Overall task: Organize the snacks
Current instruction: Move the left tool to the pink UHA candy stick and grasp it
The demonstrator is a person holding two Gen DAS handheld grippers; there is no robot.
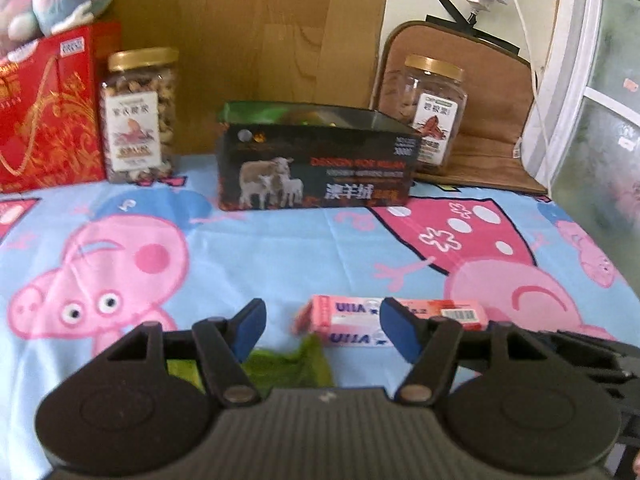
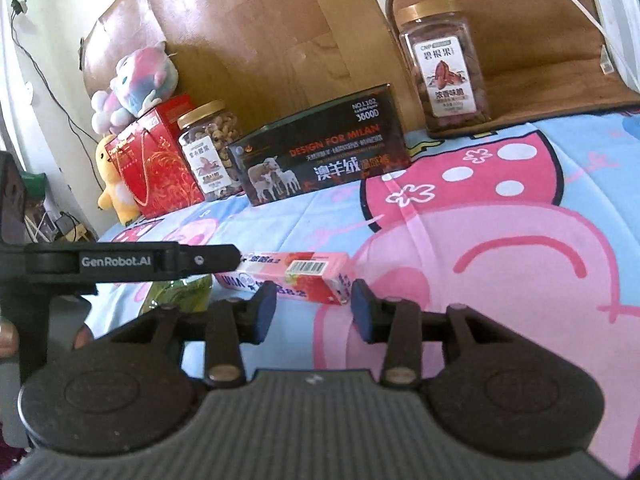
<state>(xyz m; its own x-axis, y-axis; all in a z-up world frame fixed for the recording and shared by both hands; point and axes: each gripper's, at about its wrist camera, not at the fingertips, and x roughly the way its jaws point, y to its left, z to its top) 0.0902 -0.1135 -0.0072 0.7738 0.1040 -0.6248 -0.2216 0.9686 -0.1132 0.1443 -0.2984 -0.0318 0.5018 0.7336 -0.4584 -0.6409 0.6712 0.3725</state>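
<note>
Closest to the left wrist camera is the left gripper [image 1: 322,330], its two blue-padded fingers [image 1: 251,326] standing apart with nothing between them. Just beyond the fingertips lies a pink strawberry candy box [image 1: 394,318], flat on the cartoon-pig bedsheet [image 1: 280,248]. This box serves as the landmark. Its long axis runs crosswise to the left gripper's fingers, and it sits off toward the right finger, which overlaps its middle in this view; whether that pad touches it cannot be told. A crumpled green wrapper [image 1: 288,364] lies just nearer than the box's left end.

In the right wrist view, the right gripper [image 2: 314,312] is also apart and empty, tilted downward, with the box's right end [image 2: 320,276] just ahead of its fingertips. The left gripper's black body comes in over the box's far end. The right gripper looks better centred on the box.

Well beyond the box stand a dark sheep-printed carton [image 1: 316,160], a nut jar [image 1: 138,116], a pecan jar [image 1: 430,108] and a red gift bag [image 1: 48,112].
</note>
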